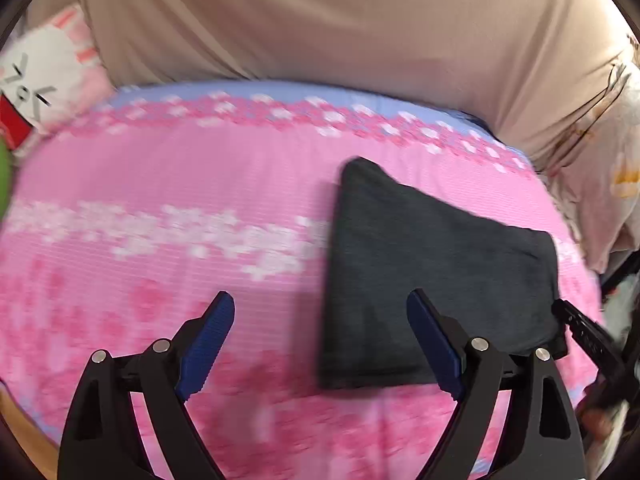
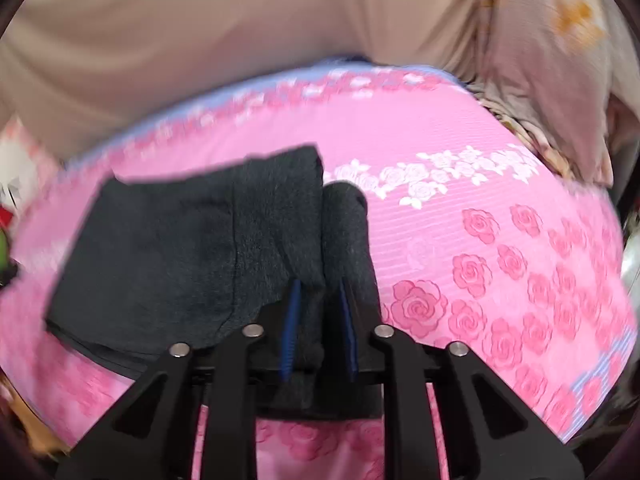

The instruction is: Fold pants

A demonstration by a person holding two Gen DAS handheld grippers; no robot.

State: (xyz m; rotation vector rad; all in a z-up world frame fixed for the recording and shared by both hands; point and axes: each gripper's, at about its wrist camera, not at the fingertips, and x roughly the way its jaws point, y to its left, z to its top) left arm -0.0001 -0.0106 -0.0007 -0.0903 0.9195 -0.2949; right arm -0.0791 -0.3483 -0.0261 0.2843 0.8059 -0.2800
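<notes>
**Right gripper pinching the pants on the bed**

The dark pants (image 1: 432,280) are lying folded into a compact rectangle on the pink rose-print bedsheet (image 1: 160,200), toward the right side of the left wrist view.

The left gripper (image 1: 320,344) is hovering over the sheet with its jaws spread wide and gripping nothing. Its right blue pad (image 1: 434,344) is showing in front of the near left part of the pants, while the left pad is sitting over bare sheet.

The right gripper (image 2: 318,332) is clenching a raised fold of the pants (image 2: 180,248) between its blue pads, the jaws drawn close with dark cloth filling the gap between them. The rest of the cloth is spreading flat to the left of that gripper, with a rolled ridge running away from its tips.

A beige curtain (image 1: 320,20) is hanging behind the bed, and a white and pink plush toy (image 1: 44,76) is resting at the far left edge.
</notes>
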